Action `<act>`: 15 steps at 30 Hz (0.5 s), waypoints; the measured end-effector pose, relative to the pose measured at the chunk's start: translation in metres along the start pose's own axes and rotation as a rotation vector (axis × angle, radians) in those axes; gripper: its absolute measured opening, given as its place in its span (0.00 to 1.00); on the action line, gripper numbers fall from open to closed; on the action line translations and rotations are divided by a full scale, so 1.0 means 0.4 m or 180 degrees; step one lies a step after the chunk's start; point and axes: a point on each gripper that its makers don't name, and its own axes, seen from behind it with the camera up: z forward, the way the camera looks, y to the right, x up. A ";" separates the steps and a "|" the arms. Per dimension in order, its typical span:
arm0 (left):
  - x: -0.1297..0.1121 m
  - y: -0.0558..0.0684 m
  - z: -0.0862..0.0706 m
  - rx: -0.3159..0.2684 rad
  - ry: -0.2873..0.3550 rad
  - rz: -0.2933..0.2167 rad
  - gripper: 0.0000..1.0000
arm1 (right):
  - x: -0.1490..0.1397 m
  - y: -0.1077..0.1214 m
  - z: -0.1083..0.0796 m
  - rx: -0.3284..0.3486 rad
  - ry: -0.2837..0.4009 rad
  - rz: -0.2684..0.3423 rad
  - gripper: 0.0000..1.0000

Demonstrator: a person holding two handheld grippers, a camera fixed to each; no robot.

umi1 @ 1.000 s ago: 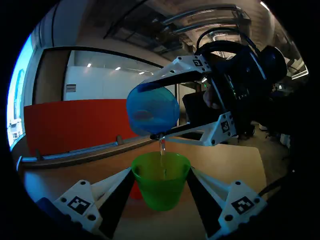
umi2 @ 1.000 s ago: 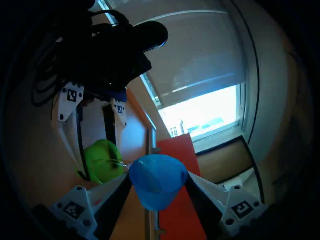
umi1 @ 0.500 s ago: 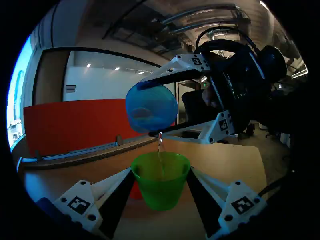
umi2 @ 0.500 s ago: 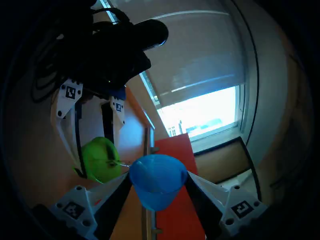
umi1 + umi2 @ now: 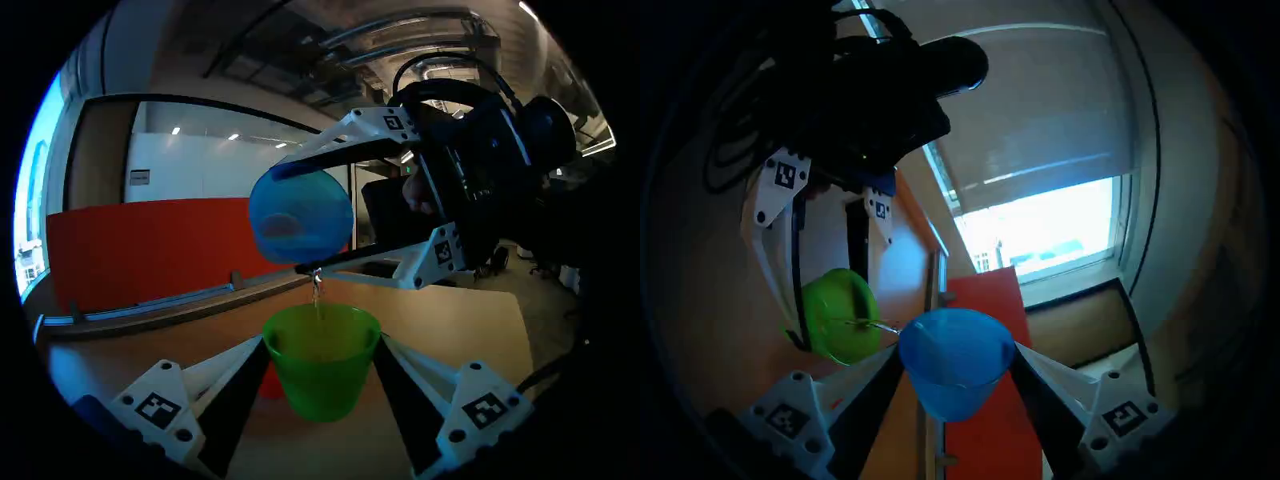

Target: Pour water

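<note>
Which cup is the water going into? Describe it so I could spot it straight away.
Find the wooden table in front of the red wall. Over it, the left gripper holds the green cup upright between its jaws. It sits lowest, its mouth up, catching a trickle from the tilted blue cup above.

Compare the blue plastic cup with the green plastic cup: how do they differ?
The blue plastic cup is tipped steeply; the green plastic cup stands upright. The blue cup hangs above the green cup's mouth. A thin trickle of water leaves the blue cup and falls into the green one. Both are tapered and clamped in jaws: right gripper on blue, left gripper on green.
</note>
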 end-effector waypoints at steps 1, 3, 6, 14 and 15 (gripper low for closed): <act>0.000 0.000 0.000 0.0001 0.0000 -0.0001 0.86 | 0.000 0.000 0.000 0.0000 0.0000 -0.0007 0.92; 0.000 0.000 0.000 0.0004 0.0001 -0.0002 0.86 | 0.000 0.000 0.000 -0.0001 0.0001 -0.0022 0.92; 0.000 -0.002 0.000 0.0007 0.0004 -0.0004 0.86 | 0.001 0.003 0.000 -0.0005 0.0006 -0.0029 0.92; 0.001 -0.002 0.000 0.0012 0.0007 -0.0005 0.86 | 0.002 0.008 0.001 -0.0031 -0.0002 -0.0131 0.92; 0.001 -0.002 0.000 0.0012 0.0008 -0.0004 0.86 | 0.002 0.008 0.001 -0.0033 -0.0003 -0.0142 0.92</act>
